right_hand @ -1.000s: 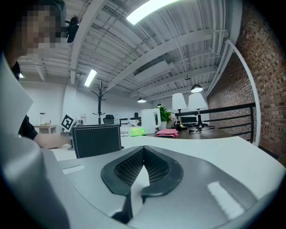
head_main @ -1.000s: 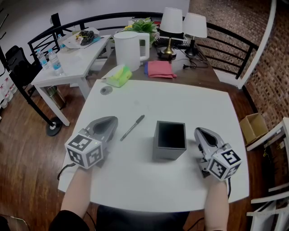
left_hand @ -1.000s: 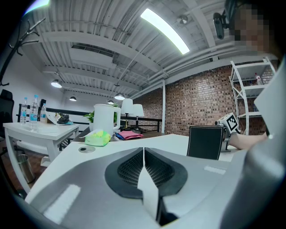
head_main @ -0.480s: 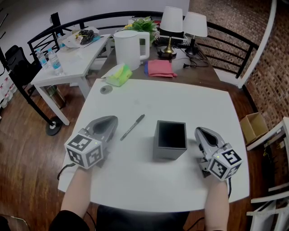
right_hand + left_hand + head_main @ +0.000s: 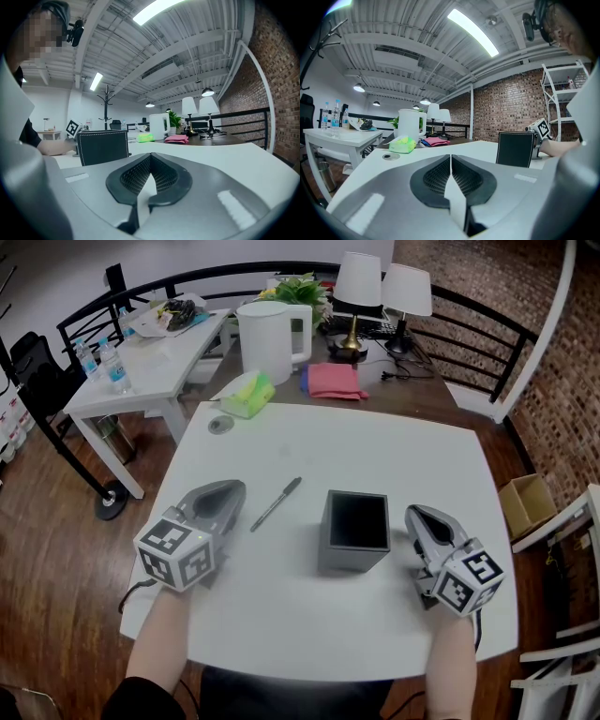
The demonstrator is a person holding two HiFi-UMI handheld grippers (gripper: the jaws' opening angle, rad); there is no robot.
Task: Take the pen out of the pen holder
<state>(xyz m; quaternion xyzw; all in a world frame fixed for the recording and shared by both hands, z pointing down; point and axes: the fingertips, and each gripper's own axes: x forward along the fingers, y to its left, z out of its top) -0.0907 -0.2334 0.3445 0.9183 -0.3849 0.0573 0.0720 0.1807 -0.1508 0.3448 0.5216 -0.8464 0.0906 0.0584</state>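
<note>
A black pen (image 5: 276, 504) lies flat on the white table (image 5: 375, 456), left of the pen holder and outside it. The pen holder (image 5: 355, 531) is a dark square box standing upright, and nothing shows inside it. My left gripper (image 5: 234, 489) rests on the table left of the pen, shut and empty. My right gripper (image 5: 418, 514) rests right of the holder, shut and empty. In the left gripper view the jaws (image 5: 450, 156) meet, with the holder (image 5: 515, 149) ahead to the right. In the right gripper view the shut gripper (image 5: 151, 155) has the holder (image 5: 103, 146) ahead to the left.
Behind the white table stand a white kettle (image 5: 272, 338), a green packet (image 5: 247, 395), a pink cloth (image 5: 332, 382) and two lamps (image 5: 356, 287). A small round disc (image 5: 221, 426) sits at the table's far left corner. A side table (image 5: 141, 367) with bottles is at left.
</note>
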